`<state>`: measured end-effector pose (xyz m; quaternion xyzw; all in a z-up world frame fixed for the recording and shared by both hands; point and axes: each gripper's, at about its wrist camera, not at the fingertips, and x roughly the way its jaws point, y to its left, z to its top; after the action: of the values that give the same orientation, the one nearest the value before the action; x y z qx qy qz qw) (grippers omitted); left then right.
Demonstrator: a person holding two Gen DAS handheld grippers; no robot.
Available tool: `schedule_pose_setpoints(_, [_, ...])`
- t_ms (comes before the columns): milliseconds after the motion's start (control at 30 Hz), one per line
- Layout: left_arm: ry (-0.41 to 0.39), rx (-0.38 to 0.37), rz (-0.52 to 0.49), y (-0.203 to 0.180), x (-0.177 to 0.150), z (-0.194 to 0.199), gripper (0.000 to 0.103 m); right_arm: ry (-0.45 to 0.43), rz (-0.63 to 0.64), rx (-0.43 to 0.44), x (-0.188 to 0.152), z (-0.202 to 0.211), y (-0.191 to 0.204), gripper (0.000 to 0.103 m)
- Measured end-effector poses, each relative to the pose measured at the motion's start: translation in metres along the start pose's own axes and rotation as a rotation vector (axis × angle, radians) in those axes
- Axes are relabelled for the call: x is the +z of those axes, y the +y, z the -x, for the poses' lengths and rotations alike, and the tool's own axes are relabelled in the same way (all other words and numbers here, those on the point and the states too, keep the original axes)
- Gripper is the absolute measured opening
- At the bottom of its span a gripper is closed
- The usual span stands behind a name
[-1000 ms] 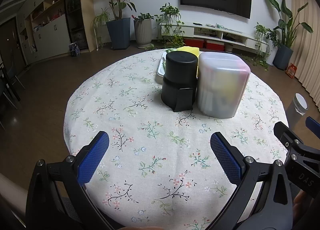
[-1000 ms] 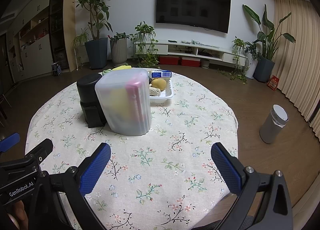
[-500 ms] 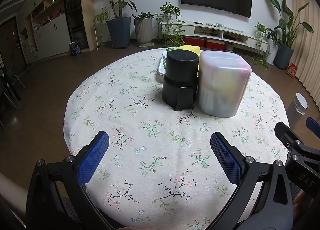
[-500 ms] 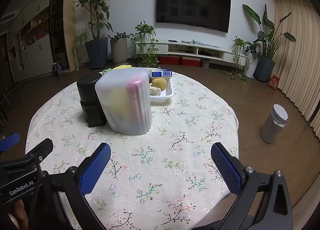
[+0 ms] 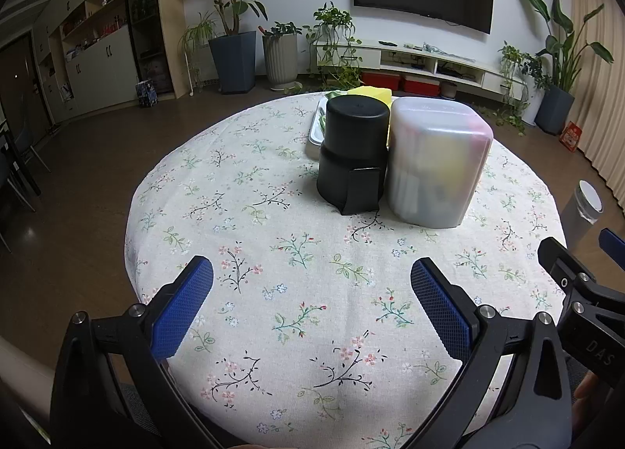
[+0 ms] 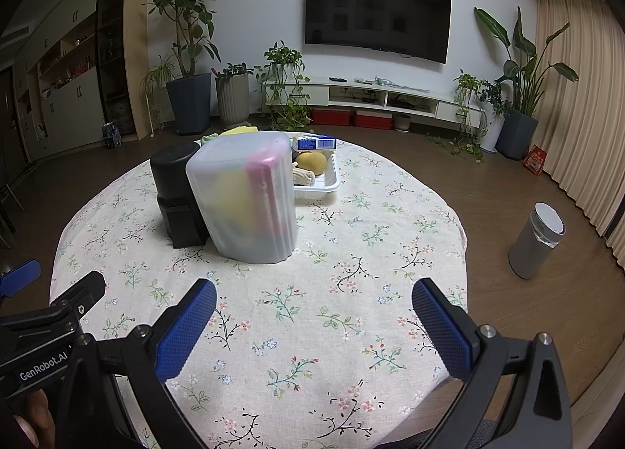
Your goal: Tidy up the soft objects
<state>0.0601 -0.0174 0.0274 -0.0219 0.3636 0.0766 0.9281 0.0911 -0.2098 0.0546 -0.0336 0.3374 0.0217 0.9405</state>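
While both hand-held grippers [image 5: 311, 306] [image 6: 313, 310] gape wide and empty, two containers [image 5: 353, 152] [image 5: 435, 163] stand touching.

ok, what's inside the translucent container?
Through the frosted wall of the translucent container, a yellow shape and a pink shape show, with darker blurred items low down in the left wrist view. What they are can't be told; the wall blurs them.

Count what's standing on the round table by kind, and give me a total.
Black canister: 1
Frosted plastic container: 1
White tray of items: 1
Total: 3
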Motion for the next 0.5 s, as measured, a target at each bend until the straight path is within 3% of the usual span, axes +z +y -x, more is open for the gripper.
schedule_pose_setpoints(500, [-0.004,-0.002,-0.008,0.0018,-0.0028,-0.0018,0.103,0.001,-0.002,0.001,-0.0012,0.0007,0.0018,0.103])
